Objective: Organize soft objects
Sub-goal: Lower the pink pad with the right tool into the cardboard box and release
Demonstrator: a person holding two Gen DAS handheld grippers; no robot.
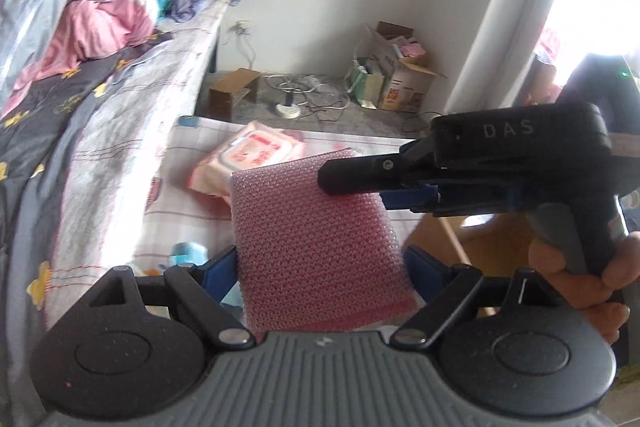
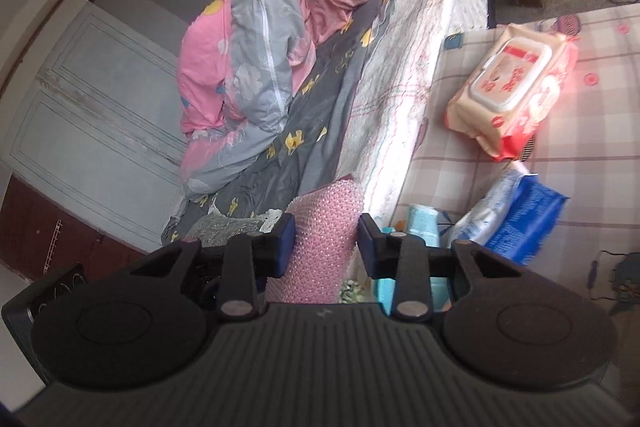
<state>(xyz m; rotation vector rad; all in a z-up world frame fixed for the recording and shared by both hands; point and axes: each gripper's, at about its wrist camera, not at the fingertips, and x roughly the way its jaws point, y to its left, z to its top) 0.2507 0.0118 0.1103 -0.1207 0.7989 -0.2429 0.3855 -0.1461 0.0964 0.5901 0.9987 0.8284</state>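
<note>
A pink bubble-wrap sheet (image 1: 316,243) stands between the fingers of my left gripper (image 1: 320,263), which is shut on its lower part. My right gripper (image 1: 352,179) comes in from the right and pinches the sheet's upper right edge. In the right wrist view the pink sheet (image 2: 324,239) fills the gap of my right gripper (image 2: 326,245), touching both blue pads. A pink wet-wipes pack (image 2: 516,87) lies on the checked cloth (image 2: 580,167); it also shows in the left wrist view (image 1: 248,155). A blue-and-white soft pack (image 2: 516,215) lies near it.
A bed with a grey floral sheet (image 2: 320,131) and a bunched pink-and-grey quilt (image 2: 256,39) runs along the left. On the floor (image 1: 320,99) beyond are cardboard boxes (image 1: 400,71), a small brown box (image 1: 232,95) and a power strip with cables (image 1: 288,109).
</note>
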